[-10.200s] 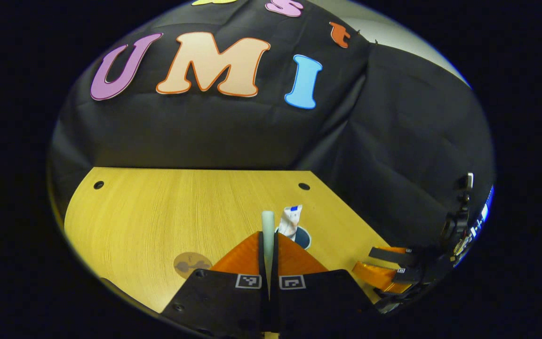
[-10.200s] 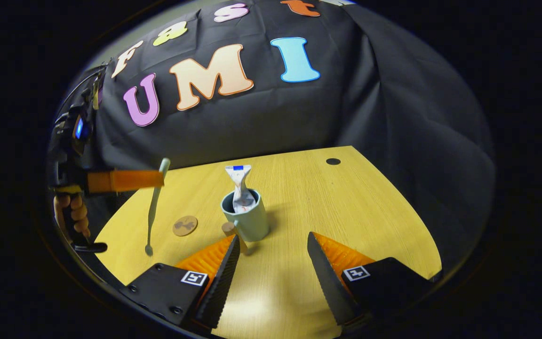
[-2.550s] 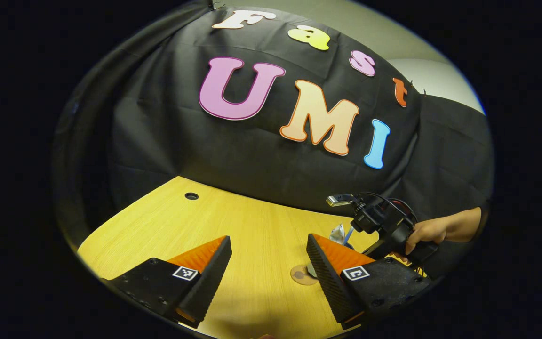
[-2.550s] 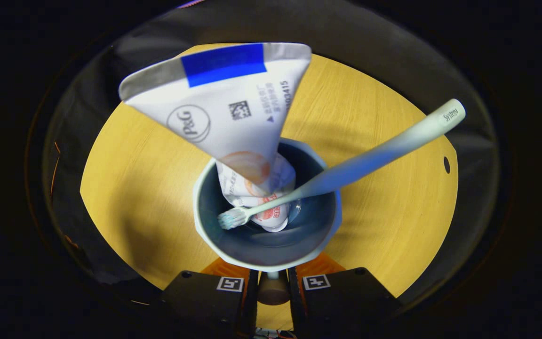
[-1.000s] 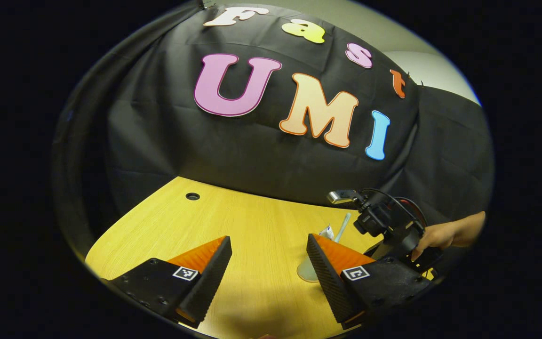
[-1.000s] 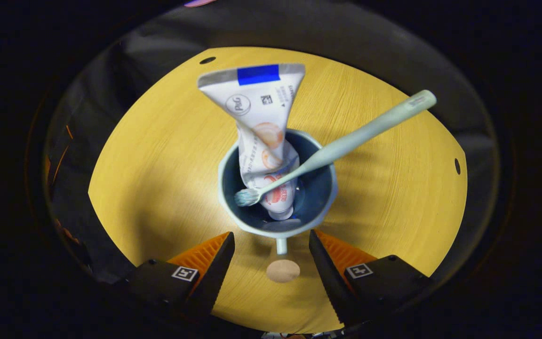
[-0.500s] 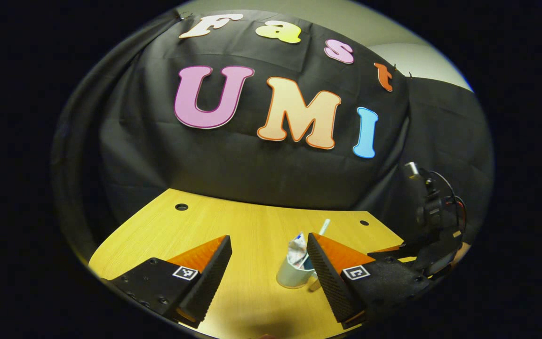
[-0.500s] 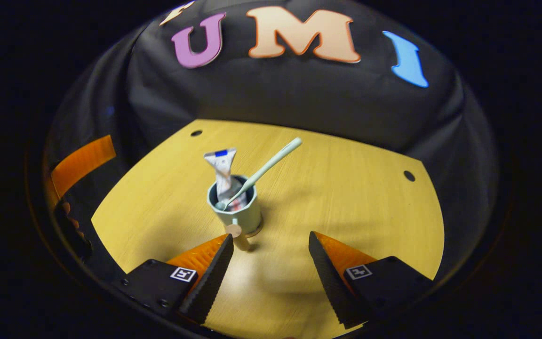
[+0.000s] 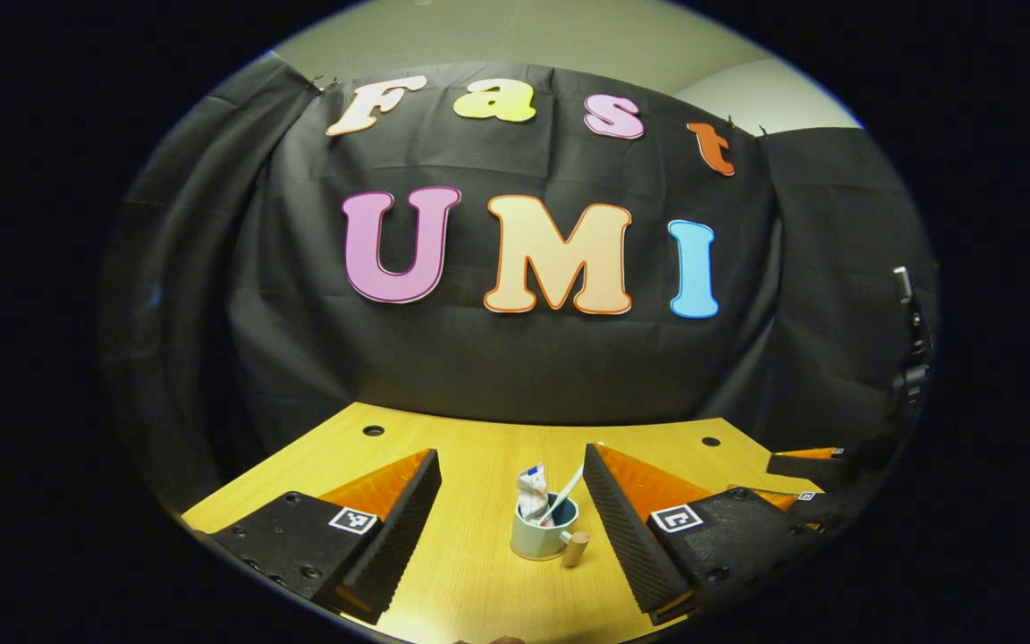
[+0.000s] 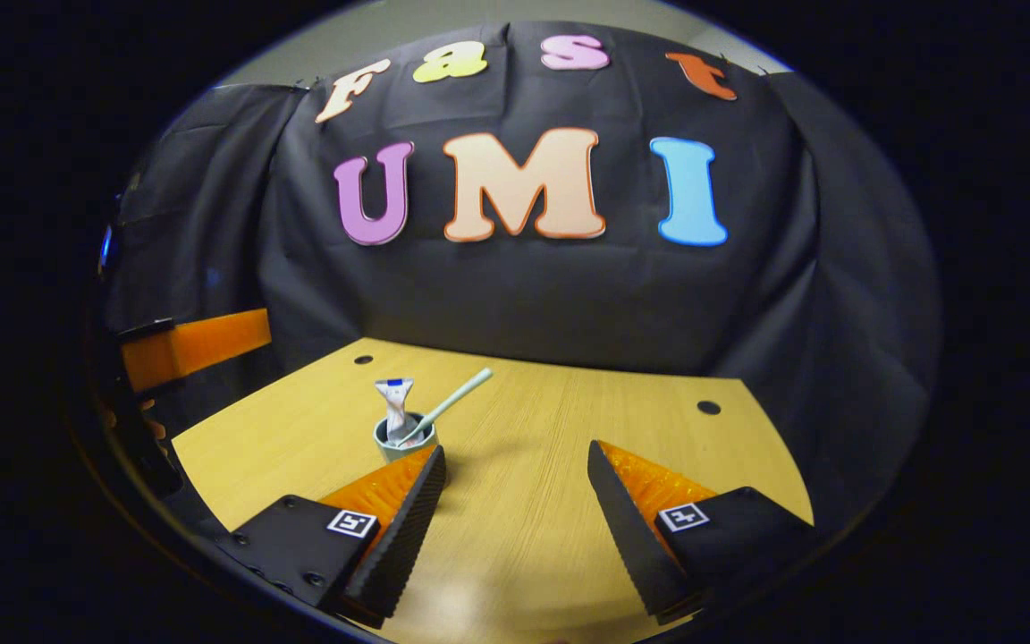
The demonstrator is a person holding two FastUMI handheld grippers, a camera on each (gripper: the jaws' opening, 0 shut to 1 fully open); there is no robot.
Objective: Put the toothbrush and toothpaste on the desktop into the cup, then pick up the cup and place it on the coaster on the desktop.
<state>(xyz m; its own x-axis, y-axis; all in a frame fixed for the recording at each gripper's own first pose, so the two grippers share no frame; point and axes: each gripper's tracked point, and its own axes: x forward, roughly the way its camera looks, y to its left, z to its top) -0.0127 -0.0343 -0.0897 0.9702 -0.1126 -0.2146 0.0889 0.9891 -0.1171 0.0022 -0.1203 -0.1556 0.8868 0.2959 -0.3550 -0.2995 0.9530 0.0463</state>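
Evidently we find both the left gripper (image 9: pixel 508 514) and right gripper (image 10: pixel 515 501) spread wide, empty, clear of the cup (image 9: pixel 537 539), which holds toothbrush (image 9: pixel 567 495) and toothpaste (image 9: pixel 528 493), suggesting placement done.

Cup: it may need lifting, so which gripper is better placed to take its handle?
Probably the left gripper: the cup stands centred between its open fingers, handle toward it. For the right gripper, the cup sits off to one side.
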